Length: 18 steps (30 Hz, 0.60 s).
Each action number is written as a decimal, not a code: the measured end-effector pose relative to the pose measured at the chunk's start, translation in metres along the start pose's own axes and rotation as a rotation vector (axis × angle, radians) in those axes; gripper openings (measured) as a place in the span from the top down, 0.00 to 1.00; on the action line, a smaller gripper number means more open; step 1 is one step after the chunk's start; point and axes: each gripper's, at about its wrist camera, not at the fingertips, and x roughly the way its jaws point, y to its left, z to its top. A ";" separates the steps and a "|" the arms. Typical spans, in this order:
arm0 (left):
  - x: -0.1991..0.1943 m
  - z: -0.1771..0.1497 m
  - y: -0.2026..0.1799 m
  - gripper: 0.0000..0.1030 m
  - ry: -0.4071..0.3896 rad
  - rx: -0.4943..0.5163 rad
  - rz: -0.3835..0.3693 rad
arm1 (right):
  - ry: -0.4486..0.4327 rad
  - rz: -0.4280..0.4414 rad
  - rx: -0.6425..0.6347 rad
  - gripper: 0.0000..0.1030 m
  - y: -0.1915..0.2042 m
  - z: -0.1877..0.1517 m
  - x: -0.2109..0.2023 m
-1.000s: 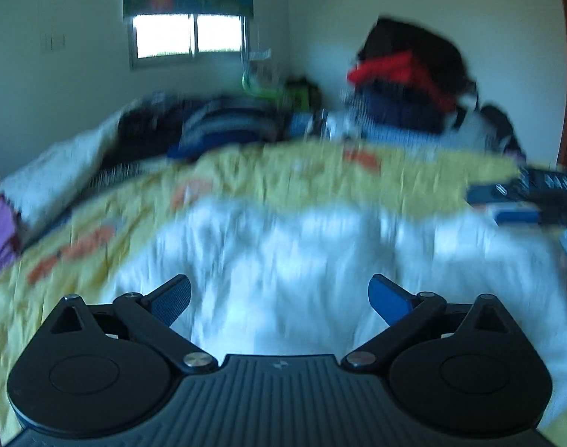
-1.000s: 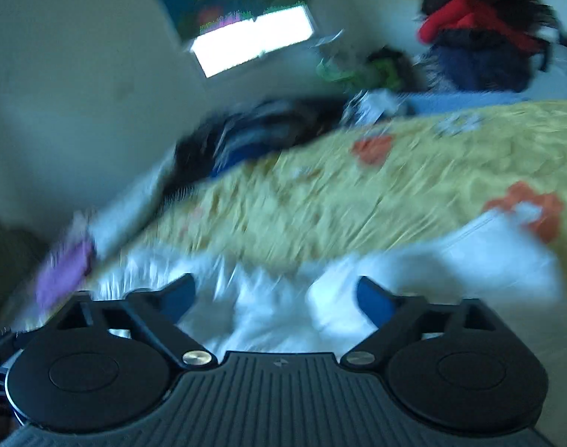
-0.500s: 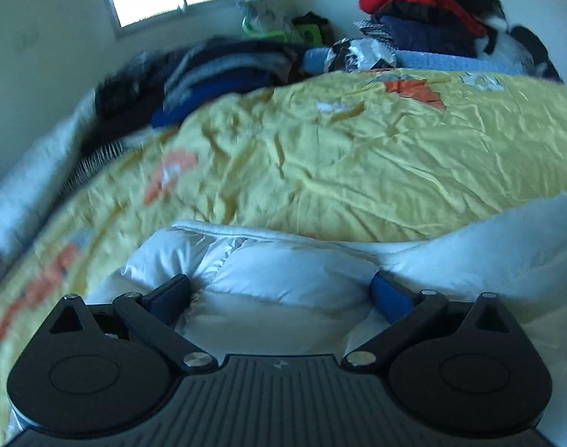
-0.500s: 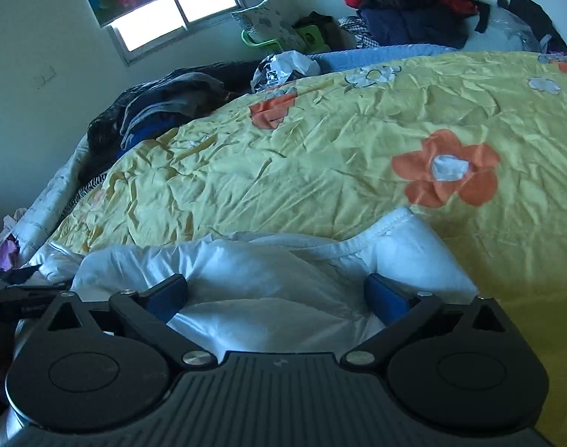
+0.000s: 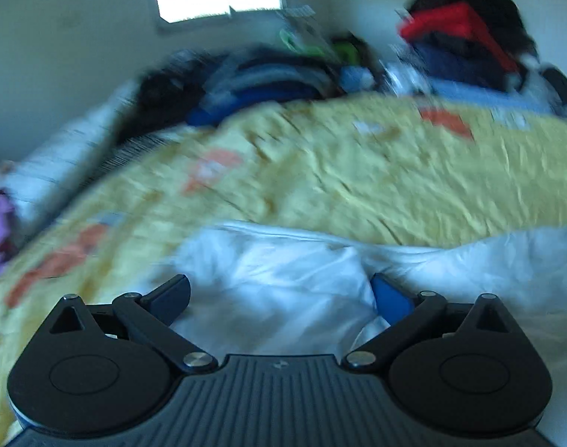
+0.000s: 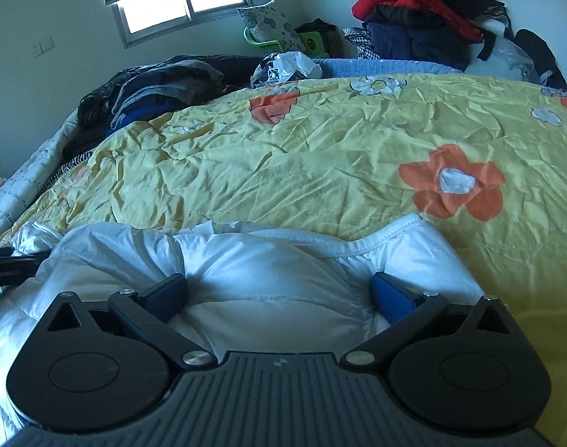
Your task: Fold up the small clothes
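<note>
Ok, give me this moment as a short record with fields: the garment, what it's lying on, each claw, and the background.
garment: white garment, crumpled, elastic-edged hem toward the far side
surface: yellow floral quilt on a bed
left claw: left claw open, white cloth between its fingers; view blurred
right claw: right claw open, fingers apart over the cloth
background: window, clothes pile with a red jacket on top
fold state: not yet folded flat

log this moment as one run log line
step: fold | left hand-held gripper: open over white garment | right hand-held gripper: open | surface: yellow quilt
</note>
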 end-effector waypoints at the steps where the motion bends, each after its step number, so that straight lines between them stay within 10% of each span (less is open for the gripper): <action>1: -0.019 -0.003 0.009 0.00 -0.021 -0.031 -0.009 | -0.002 0.004 0.005 0.03 -0.001 0.000 -0.001; 8: -0.123 -0.061 0.082 0.00 -0.058 -0.276 -0.040 | -0.012 0.022 0.022 0.03 -0.004 -0.001 -0.002; 18: -0.077 -0.096 0.102 0.00 0.155 -0.296 -0.094 | -0.028 -0.008 0.064 0.05 0.003 0.007 -0.037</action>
